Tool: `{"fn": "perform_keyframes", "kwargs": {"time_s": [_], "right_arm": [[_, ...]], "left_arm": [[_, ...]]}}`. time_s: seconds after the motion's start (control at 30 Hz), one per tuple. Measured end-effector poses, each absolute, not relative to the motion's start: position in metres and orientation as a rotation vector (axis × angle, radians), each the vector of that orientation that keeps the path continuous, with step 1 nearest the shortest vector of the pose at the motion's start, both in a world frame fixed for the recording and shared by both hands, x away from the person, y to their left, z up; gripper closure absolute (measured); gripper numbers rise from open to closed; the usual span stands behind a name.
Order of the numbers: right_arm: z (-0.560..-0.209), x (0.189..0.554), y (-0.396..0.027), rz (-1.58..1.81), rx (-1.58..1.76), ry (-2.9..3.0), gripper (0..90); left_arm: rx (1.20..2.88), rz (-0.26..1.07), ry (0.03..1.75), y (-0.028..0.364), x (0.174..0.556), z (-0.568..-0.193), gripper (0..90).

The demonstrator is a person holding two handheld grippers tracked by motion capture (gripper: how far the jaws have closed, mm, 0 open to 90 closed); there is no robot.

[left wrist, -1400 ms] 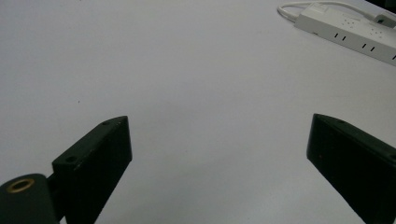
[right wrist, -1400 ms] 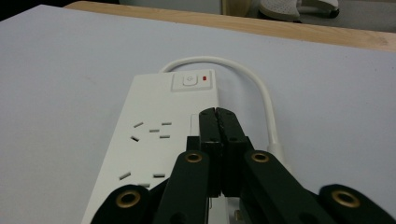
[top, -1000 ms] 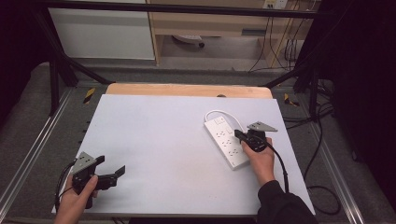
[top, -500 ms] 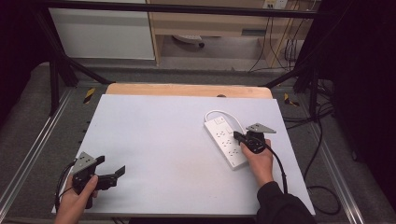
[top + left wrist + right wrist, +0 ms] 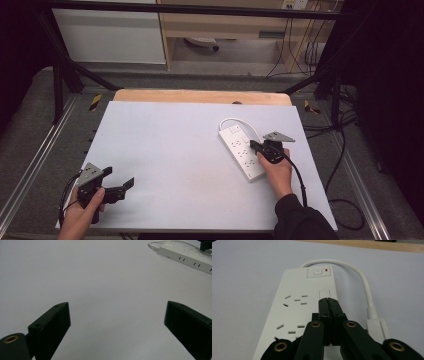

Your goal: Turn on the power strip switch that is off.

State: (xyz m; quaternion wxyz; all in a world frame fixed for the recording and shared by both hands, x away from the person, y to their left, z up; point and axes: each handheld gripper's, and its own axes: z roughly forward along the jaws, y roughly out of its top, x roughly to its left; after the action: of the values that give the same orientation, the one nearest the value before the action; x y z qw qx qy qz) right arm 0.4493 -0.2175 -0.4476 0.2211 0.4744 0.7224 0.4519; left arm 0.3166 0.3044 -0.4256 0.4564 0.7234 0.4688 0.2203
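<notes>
A white power strip [image 5: 242, 152] lies at the table's right, its white cord [image 5: 240, 121] looping round its far end. My right gripper [image 5: 255, 146] is shut, its tips resting over the strip's right edge. In the right gripper view the closed jaws [image 5: 327, 300] point at a small rectangular recess just below the strip's switch [image 5: 318, 272], beside a red light; nothing shows between them. My left gripper [image 5: 120, 177] stands open at the near left corner, far from the strip. Its jaws [image 5: 117, 307] spread wide over bare table, with the power strip [image 5: 185, 257] at the upper right.
The white table top [image 5: 175, 150] has a wooden strip [image 5: 200, 96] along its far edge. Metal rails run down both sides. Dark cables [image 5: 340, 200] trail on the floor at the right. A white cabinet [image 5: 110, 35] stands behind the table.
</notes>
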Motion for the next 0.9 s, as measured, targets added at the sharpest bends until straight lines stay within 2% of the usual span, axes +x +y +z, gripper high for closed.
{"fn": "perform_keyframes", "kwargs": {"time_s": [0.9], "right_arm": [[-0.4499,0.4494,-0.2157,1.229,1.298,2.000,90.0]], "left_arm": [[1.784,0.542,1.154,0.3042,0.3165,-0.4255,6.6]]}}
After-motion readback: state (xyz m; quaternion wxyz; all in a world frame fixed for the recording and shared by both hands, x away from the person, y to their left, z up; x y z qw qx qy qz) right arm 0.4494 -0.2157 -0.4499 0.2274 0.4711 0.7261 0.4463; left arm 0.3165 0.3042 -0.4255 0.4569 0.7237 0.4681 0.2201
